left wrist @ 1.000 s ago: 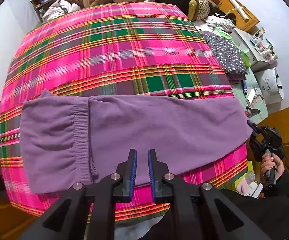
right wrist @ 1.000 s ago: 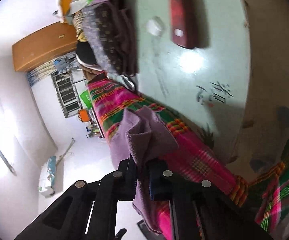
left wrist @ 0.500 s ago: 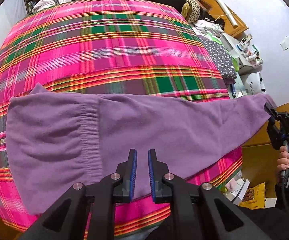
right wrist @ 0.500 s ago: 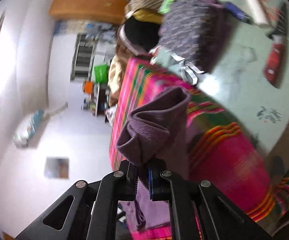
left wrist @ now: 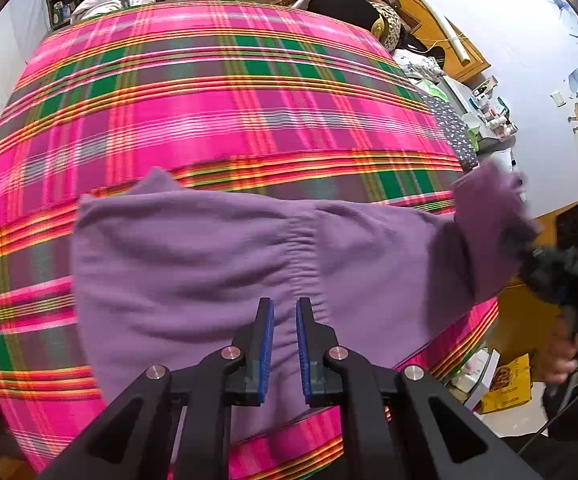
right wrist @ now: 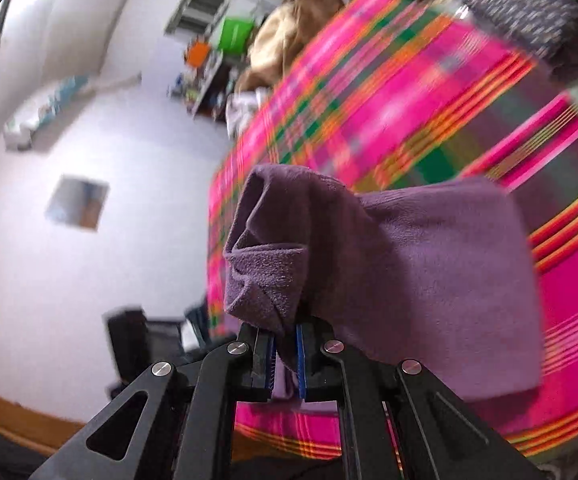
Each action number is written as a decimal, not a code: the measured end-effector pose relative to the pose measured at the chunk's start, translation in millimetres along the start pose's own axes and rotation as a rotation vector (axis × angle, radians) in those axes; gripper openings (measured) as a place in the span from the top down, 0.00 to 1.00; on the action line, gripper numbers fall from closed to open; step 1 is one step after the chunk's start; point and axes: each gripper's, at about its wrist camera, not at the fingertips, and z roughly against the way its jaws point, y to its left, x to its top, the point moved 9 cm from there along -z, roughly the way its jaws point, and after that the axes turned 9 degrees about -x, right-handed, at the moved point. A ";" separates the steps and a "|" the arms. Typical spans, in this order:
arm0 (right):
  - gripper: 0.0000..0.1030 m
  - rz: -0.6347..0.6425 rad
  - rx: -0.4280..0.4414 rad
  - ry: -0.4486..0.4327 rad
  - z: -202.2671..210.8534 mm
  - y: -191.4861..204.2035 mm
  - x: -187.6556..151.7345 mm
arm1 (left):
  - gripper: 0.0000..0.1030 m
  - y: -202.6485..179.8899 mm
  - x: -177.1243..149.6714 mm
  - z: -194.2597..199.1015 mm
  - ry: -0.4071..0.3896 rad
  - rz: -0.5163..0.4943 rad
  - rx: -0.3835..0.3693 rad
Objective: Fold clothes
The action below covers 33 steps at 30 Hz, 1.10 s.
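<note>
Item one, purple fleece trousers point(left wrist: 193, 264): spread flat across my pink plaid bedcover point(left wrist: 217, 120), gathered waistband point(left wrist: 301, 256) near the middle, one end lifted off the cover at my right. Item two, my right gripper point(right wrist: 285, 350): jaws pinched on a bunched fold of that lifted end point(right wrist: 265, 264), which drapes back down onto the cover. Item three, my left gripper point(left wrist: 285, 320): hovering above the waistband, jaws parted by a narrow gap with nothing between them.
</note>
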 end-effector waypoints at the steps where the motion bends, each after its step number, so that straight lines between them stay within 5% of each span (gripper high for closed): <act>1: 0.92 0.008 -0.013 0.027 -15.6 1.7 -7.5 | 0.90 5.0 -1.2 3.0 0.002 -0.001 0.004; 8: 0.84 0.063 -0.194 0.212 -104.6 -16.8 -59.8 | 0.90 22.7 -10.6 12.1 0.015 -0.005 0.002; 12: 0.60 0.049 -0.168 0.205 -98.5 -9.1 -68.5 | 0.90 11.7 -11.4 9.3 0.014 -0.019 -0.044; 18: 0.59 0.141 -0.160 0.302 -93.5 4.0 -99.8 | 0.90 -22.2 -4.9 -6.7 0.029 -0.067 -0.107; 33: 0.59 0.066 -0.182 0.231 -54.2 -33.5 -74.0 | 0.64 -78.3 25.2 -86.6 0.113 -0.208 -0.153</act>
